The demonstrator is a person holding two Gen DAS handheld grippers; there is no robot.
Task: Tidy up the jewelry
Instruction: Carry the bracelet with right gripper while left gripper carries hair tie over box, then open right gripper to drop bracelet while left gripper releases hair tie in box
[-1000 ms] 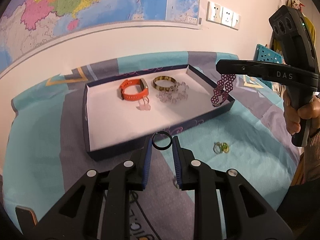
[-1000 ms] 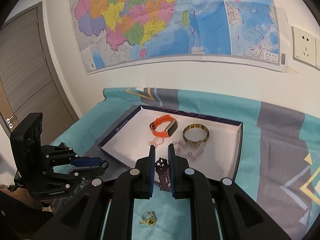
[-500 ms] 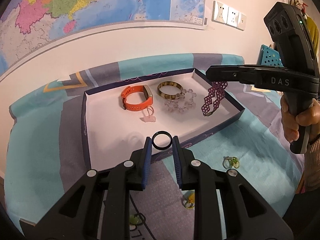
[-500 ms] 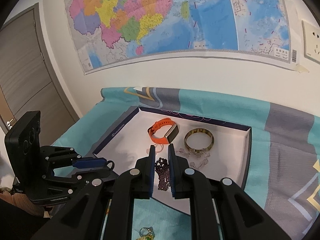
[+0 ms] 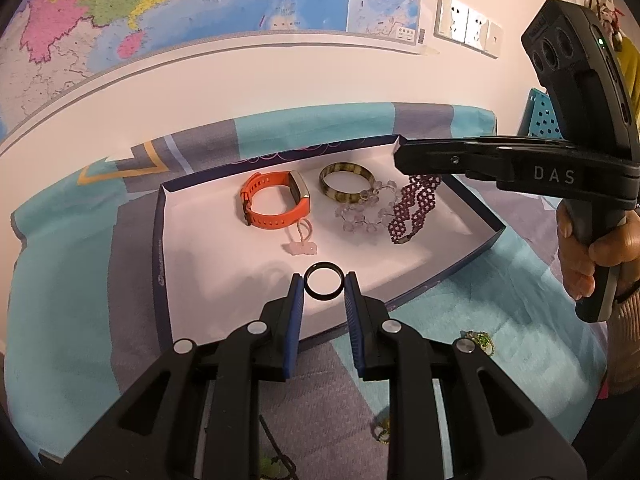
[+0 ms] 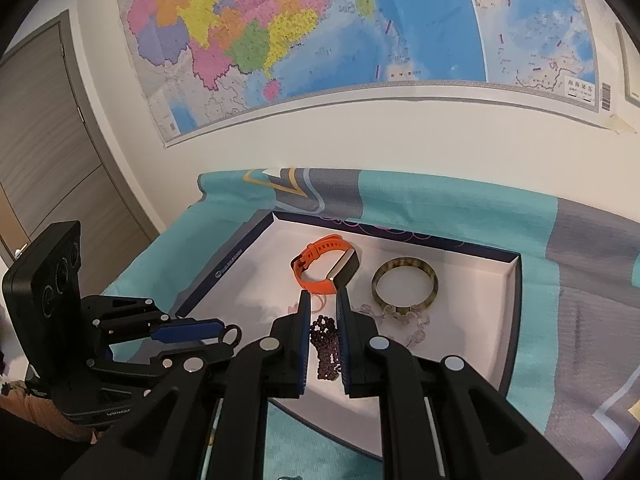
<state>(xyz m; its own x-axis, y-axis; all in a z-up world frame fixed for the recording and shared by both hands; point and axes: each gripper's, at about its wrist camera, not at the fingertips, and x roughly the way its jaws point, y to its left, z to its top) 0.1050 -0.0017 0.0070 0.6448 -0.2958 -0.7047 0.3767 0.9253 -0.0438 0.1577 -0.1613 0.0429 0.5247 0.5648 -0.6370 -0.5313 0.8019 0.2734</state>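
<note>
My left gripper [image 5: 324, 286] pinches a black ring [image 5: 324, 286] between its blue pads, over the near edge of the white-lined tray [image 5: 168, 248]. My right gripper [image 6: 322, 328] is closed on the top of a purple beaded bracelet [image 5: 414, 210], which hangs down into the tray near its right edge, its lower end at or just above the lining; I cannot tell if it touches.

To do this well, I judge I should lower the right side until the beads pool on bare lining beside the clear bead bracelet [image 5: 366, 212], not on top of it, and only then part the fingers, so the strand does not tangle. The ring should go onto the free white patch toward the near left corner, set down flat before I let go, or it may roll.

Already lying in the tray are an orange watch band [image 5: 276, 204], a mottled bangle [image 5: 346, 184] and a small pink charm [image 5: 302, 246]. A green trinket [image 5: 478, 340] waits on the cloth off the tray's near right side.

The tray rests on a teal and grey patterned cloth [image 5: 60, 300]. Behind it runs a white wall with a large coloured map [image 6: 320, 32], wall sockets [image 5: 466, 26] to the right, and a grey door [image 6: 44, 140] at the left.
</note>
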